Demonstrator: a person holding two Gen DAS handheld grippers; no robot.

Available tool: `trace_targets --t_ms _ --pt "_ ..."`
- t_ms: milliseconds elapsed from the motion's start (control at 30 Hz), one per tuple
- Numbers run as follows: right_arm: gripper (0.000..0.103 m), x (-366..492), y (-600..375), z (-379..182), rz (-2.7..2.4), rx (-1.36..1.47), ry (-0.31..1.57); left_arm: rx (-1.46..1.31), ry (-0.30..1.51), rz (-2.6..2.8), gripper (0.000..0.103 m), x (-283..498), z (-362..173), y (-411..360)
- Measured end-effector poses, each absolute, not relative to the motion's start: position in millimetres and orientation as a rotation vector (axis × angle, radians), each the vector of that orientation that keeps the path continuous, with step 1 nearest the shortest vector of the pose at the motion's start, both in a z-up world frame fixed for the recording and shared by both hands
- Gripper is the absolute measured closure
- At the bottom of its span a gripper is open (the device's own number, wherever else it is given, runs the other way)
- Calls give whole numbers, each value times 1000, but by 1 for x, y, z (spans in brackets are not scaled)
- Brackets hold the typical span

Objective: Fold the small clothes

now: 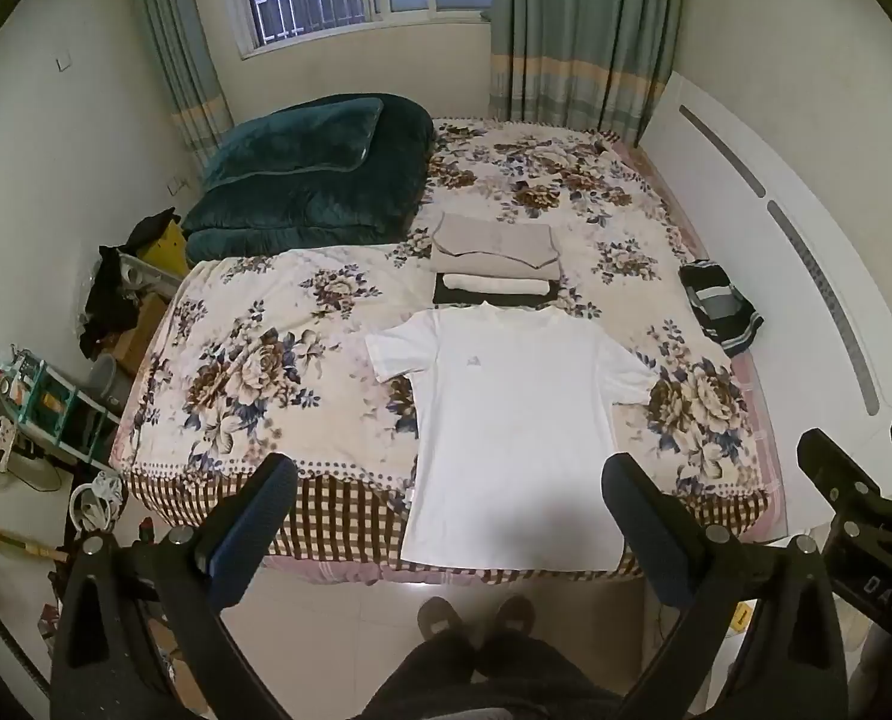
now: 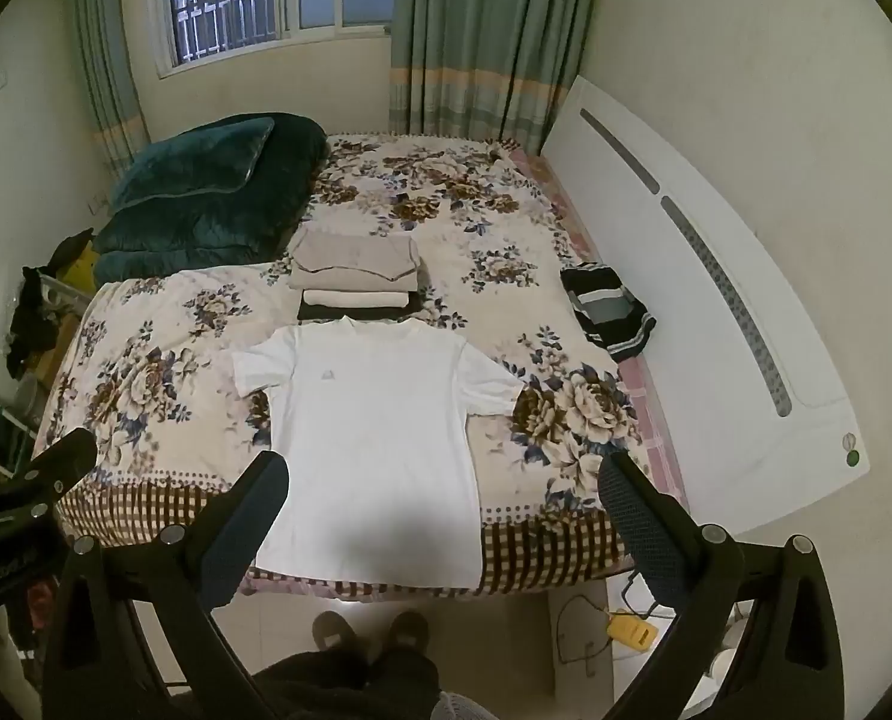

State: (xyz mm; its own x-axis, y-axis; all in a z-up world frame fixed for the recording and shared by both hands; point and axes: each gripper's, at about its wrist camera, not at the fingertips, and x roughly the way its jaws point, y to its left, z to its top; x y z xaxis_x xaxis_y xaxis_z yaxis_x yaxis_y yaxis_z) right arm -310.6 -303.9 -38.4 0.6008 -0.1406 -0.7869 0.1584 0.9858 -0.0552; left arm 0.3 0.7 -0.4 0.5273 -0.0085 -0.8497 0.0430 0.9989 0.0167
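Note:
A white T-shirt (image 1: 512,420) lies flat, face up, on the floral bedspread, its hem hanging over the near edge of the bed; it also shows in the right wrist view (image 2: 374,438). My left gripper (image 1: 449,492) is open and empty, held above the floor in front of the shirt's hem. My right gripper (image 2: 443,492) is open and empty at about the same height, to the right of the left one, and its body shows in the left wrist view (image 1: 854,498). Neither gripper touches the shirt.
Folded clothes sit behind the shirt: a beige stack (image 1: 494,246) and a white-on-black stack (image 1: 494,288). A striped dark garment (image 1: 722,306) lies at the bed's right edge. A green quilt (image 1: 308,174) is at the back left. A white headboard (image 2: 716,312) runs along the right. Clutter fills the floor at the left (image 1: 56,396).

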Motion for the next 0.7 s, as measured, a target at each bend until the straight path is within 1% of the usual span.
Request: trace_targets --t_ms 700 --pt "0 -308 -301 -29 -168 28 909 36 1007 -33 0 0 0 0"
